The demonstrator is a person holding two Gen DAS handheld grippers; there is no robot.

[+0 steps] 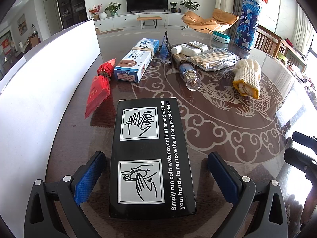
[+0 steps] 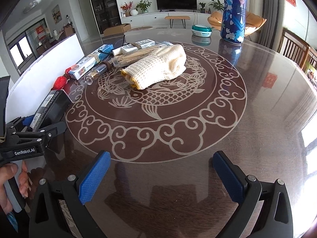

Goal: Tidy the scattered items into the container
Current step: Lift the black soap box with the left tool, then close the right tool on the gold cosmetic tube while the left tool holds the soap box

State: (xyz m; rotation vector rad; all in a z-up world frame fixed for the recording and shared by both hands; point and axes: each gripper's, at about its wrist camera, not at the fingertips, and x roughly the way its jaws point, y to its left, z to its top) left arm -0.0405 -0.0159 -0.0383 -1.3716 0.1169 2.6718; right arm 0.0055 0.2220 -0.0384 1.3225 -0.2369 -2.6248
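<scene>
Glossy surface (image 1: 218,130), lower centre: your left tool (image 1: 156,170) straddles the black box (image 1: 150,156), fingers apart; centre it, then close squarely.

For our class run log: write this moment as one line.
left tongs: open around black box | right tongs: open, empty | glove: on table

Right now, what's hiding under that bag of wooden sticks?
Under the bag of wooden sticks lies the light bulb, its glass end poking out, beside a white tube. Whatever else it covers is hidden.
</scene>
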